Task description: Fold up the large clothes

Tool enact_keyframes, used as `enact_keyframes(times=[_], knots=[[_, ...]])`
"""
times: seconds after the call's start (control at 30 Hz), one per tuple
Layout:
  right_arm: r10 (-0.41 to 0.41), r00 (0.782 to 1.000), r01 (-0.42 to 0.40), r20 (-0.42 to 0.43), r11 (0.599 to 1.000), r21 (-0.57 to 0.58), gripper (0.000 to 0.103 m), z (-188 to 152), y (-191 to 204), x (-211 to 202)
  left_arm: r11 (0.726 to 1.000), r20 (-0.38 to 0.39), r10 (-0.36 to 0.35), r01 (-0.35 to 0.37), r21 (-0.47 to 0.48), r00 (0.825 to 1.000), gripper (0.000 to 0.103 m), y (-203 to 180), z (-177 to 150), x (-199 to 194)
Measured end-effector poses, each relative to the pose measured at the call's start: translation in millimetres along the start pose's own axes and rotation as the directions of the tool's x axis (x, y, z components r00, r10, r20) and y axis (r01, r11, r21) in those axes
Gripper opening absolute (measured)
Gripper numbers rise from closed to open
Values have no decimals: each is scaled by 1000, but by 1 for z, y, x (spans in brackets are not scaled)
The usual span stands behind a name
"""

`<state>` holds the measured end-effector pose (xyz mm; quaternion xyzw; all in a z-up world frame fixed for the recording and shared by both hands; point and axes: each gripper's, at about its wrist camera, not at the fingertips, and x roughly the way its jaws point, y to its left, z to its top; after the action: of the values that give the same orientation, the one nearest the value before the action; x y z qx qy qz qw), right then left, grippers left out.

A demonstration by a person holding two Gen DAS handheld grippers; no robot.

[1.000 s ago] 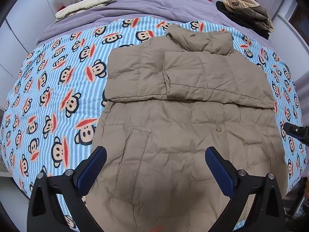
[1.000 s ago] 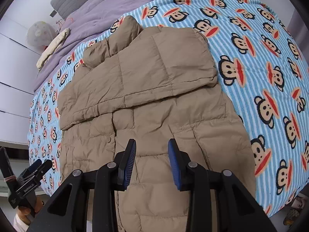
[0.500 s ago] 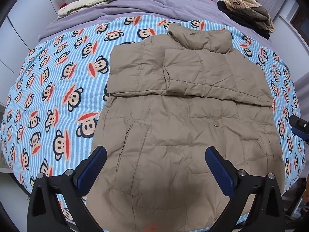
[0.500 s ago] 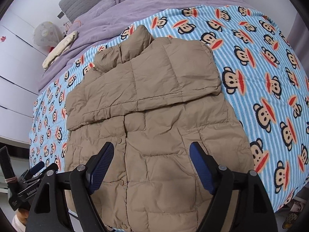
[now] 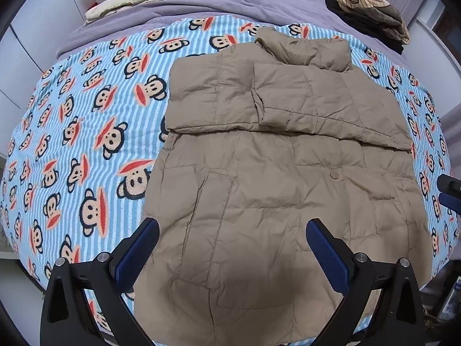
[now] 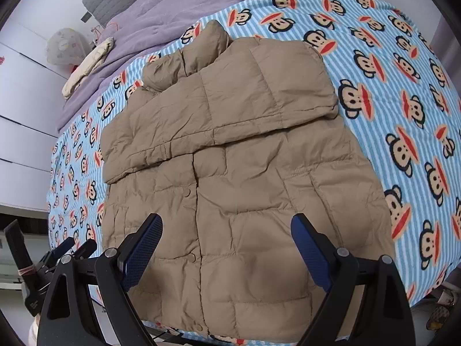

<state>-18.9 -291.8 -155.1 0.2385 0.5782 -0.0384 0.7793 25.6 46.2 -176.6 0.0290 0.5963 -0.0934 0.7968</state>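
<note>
A bed (image 5: 86, 132) fills both views, covered by a blue-and-white striped blanket (image 6: 403, 92) printed with monkey faces, with a purple quilt (image 5: 230, 3) across its far end at the top of the frame. A tan puffer jacket (image 5: 273, 178) lies flat on the blanket in the middle of each view, collar toward the top, both sleeves folded across the chest and the hem at the bed's near edge. At the upper right of the left wrist view sits a stack of folded clothes (image 5: 371, 8); at the upper left lies a cream folded garment (image 5: 129, 1). The left tongs (image 5: 232, 248) stand wide above the jacket's lower part, nothing between their blue pads (image 5: 138, 253). The right tongs (image 6: 227, 245) are opening, already wide, over the hem with nothing gripped. The left tongs also show at the lower left of the right wrist view (image 6: 72, 248).
</note>
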Motion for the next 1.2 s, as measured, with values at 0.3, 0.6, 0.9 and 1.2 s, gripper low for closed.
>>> enact_keyframes(times=[0.3,0.6,0.9,1.2], knots=[[4,999,0,-32,989,145,92,-26,1,12,996,-37,-61,63,64,997,102,18,-12,15],[7,999,4,-50,978,211,92,-52,8,19,996,-12,-52,53,66,999,102,35,-13,6],[50,999,-47,-19,990,133,92,-44,8,5,1000,-10,0,0,-17,1000,102,34,-36,-4],[72,997,-69,-10,978,196,92,-81,-75,-26,996,-2,62,-62,-65,998,102,-7,-83,-25]])
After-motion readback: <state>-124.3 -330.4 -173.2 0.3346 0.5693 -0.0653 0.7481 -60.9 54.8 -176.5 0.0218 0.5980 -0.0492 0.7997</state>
